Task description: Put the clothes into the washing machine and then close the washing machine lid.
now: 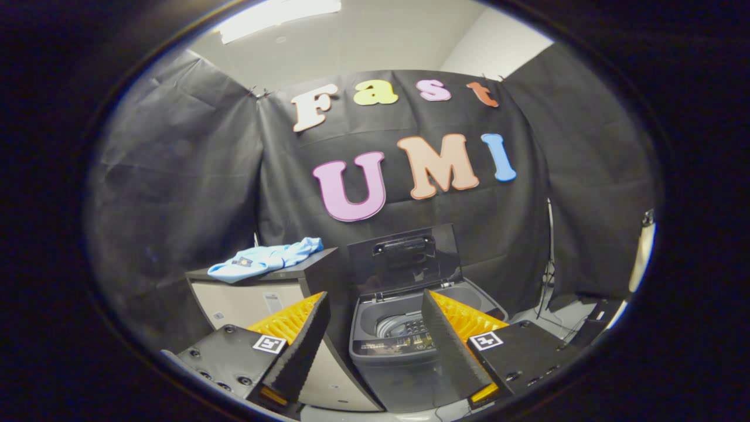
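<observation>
A light blue garment (266,258) lies crumpled on the dark top of a cabinet (246,302), beyond my left finger. To the right of the cabinet stands a grey top-loading washing machine (398,351) with its dark lid (407,258) raised upright at the back. The drum opening (394,322) shows between my fingers, with nothing of the garment in it. My gripper (375,346) is open, with a wide gap between the fingers and nothing held. It hovers well short of both the machine and the garment.
The black cloth wall hangs close behind the cabinet and the machine. To the right of the machine, cables and a dark box (597,316) lie on the pale floor. A pale upright object (641,252) stands at the far right.
</observation>
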Demonstrator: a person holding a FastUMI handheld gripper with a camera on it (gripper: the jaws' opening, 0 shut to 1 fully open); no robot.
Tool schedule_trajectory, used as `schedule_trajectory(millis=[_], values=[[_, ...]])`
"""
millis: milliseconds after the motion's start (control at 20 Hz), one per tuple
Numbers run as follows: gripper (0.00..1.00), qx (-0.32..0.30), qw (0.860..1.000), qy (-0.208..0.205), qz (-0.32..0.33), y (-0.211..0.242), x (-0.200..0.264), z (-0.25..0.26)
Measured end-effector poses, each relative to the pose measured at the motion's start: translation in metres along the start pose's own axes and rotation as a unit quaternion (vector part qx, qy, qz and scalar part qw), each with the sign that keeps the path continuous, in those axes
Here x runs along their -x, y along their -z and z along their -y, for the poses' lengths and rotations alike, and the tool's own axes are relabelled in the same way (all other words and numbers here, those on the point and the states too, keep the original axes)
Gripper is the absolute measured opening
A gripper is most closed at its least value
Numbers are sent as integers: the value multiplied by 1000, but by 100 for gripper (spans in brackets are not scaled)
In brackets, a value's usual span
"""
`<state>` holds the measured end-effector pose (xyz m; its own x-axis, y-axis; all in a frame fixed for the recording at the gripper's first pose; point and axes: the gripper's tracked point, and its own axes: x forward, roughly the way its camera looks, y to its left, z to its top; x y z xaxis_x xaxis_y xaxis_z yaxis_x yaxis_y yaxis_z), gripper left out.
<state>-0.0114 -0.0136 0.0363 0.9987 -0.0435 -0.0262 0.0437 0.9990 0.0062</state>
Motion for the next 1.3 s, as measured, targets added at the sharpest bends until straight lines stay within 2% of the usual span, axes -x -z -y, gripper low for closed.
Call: schedule_trajectory(millis=[300, 600, 650, 800, 1100, 1300], values=[[98, 56, 997, -42, -13, -23, -49, -77], [98, 57, 990, -121, -50, -51, -110, -197], [98, 50, 989, -124, -62, -52, -121, -214], [98, 32, 981, -147, -120, -36, -150, -266], [98, 70, 963, -157, -207, 4, -215, -328], [99, 89, 961, -102, -243, 29, -254, -316]])
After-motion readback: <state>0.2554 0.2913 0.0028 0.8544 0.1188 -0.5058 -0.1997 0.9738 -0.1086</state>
